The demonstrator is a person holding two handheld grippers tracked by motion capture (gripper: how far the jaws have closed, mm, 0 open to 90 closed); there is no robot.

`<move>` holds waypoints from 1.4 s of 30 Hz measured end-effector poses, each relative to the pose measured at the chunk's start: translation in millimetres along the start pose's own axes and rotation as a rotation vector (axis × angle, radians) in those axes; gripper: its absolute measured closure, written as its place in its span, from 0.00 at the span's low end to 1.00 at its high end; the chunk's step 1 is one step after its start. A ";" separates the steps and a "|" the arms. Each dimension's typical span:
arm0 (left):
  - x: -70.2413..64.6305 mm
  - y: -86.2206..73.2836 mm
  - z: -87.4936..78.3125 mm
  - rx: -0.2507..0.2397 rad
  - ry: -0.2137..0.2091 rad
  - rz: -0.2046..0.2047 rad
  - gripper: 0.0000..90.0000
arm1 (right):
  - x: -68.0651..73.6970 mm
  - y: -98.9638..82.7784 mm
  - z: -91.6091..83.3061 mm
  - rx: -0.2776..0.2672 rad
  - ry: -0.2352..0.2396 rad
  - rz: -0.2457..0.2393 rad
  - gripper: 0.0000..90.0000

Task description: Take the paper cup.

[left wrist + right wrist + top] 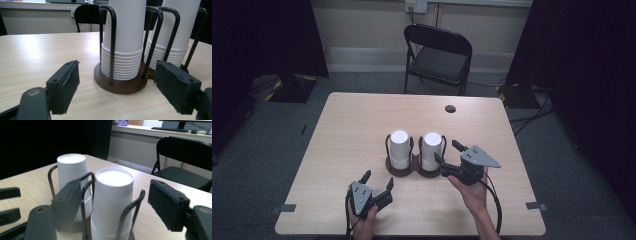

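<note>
Two stacks of upside-down white paper cups stand side by side in a dark wooden holder (404, 171) with black wire loops, at mid-table. The left stack (400, 148) and right stack (431, 150) are about the same height. My left gripper (379, 178) is open, low on the table just in front of the holder. In the left gripper view its jaws (117, 75) frame the left stack (125, 37) and the holder base (120, 86). My right gripper (446, 150) is open beside the right stack. Its jaws (115, 195) straddle that stack (112, 200) without touching it.
A black folding chair (438, 52) stands past the table's far edge. A cable hole (450, 108) sits near the far edge of the table (352, 125). Grey tape marks (288, 207) lie at the near corners. Dark curtains hang on both sides.
</note>
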State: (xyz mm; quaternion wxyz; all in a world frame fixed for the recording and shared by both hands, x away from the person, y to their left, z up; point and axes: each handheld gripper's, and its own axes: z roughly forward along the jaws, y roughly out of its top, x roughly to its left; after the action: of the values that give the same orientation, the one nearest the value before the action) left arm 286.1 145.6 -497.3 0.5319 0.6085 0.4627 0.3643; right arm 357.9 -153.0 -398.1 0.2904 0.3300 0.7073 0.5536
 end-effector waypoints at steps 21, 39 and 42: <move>-0.6 -0.2 -0.5 -0.002 0.003 0.010 0.22 | -23.9 21.3 37.1 0.062 0.120 0.000 0.29; -1.2 -0.1 -0.5 0.000 0.000 0.020 0.22 | -26.6 6.8 60.0 0.094 0.146 -0.021 0.30; -0.8 -0.2 -0.8 -0.003 0.000 0.018 0.22 | -27.2 4.4 62.0 0.105 0.157 -0.018 0.31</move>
State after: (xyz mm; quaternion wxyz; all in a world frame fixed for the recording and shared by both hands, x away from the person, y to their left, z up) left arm 285.1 145.1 -497.4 0.5296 0.6116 0.4568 0.3699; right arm 423.3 -137.0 -406.1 0.2213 0.2941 0.7589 0.5372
